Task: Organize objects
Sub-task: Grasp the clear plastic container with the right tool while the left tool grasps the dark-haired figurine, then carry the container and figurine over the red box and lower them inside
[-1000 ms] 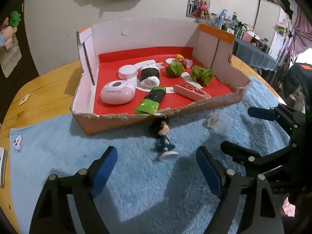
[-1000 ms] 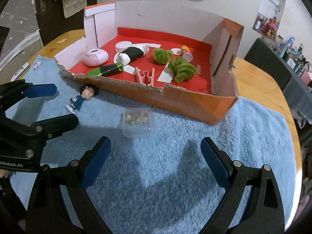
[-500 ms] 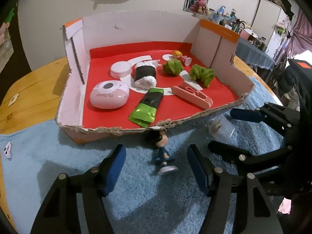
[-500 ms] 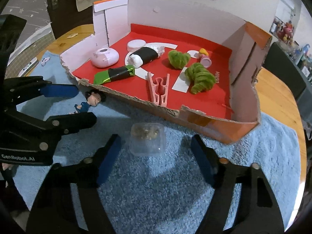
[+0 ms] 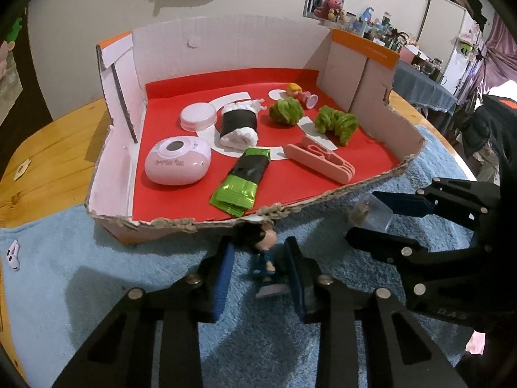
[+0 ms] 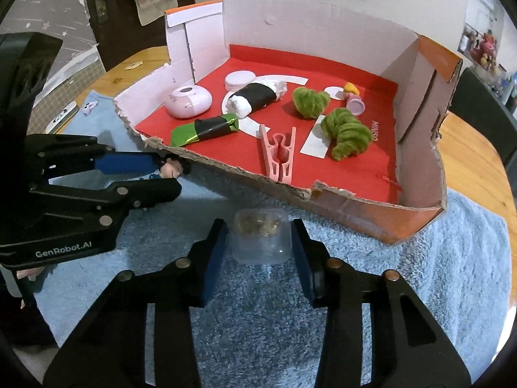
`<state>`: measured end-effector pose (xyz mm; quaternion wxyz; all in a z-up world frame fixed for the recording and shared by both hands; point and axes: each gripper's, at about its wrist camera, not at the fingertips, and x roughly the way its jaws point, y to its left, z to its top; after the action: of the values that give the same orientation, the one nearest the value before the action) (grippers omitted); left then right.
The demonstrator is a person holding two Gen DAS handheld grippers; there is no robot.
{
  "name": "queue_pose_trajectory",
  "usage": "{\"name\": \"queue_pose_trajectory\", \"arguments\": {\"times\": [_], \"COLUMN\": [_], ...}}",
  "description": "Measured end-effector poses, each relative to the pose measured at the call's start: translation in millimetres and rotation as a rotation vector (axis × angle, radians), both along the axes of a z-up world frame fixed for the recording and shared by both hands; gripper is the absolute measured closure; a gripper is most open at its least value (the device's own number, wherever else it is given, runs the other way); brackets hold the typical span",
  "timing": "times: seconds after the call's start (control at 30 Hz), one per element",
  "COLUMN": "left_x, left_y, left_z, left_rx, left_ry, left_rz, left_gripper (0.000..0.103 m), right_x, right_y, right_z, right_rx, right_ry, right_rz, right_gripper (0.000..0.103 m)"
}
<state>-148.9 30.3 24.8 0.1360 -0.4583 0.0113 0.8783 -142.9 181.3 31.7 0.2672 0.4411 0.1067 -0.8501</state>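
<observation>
Figurine (image 5: 264,258) stands on the blue towel (image 5: 97,274), just in front of the box's (image 5: 371,64) torn front edge, between the left gripper's (image 5: 260,278) blue pads. Those jaws have just been closing and now sit against the doll's sides. The clear tub (image 6: 260,241) rests on the towel near the box, framed by the right gripper (image 6: 258,252), whose jaws have also been closing, its pads at the tub's walls.
</observation>
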Motion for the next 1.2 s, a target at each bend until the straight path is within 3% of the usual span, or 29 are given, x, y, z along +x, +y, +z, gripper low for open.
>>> {"name": "queue_pose_trajectory", "arguments": {"times": [0.13,0.47,0.7,1.2], "left_x": [4,29,51,60], "left_y": [-1,-7,-17,-33], "left_z": [1,9,31,51], "left_rx": [0.033,0.091,0.12,0.131], "left_ry": [-0.008,0.011,0.069,0.123], "left_rz": [-0.013,-0.032,-0.033,-0.015], "left_gripper": [0.081,0.081,0.081,0.081], "right_x": [4,23,36,45], "right_y": [1,10,19,15], "right_z": [2,16,25,35], "right_rx": [-0.013,-0.05,-0.082,-0.091], "right_ry": [0.004,0.022,0.032,0.045], "right_rz": [0.004,-0.004,-0.023,-0.014], "right_gripper": [0.064,0.064,0.064,0.064]}}
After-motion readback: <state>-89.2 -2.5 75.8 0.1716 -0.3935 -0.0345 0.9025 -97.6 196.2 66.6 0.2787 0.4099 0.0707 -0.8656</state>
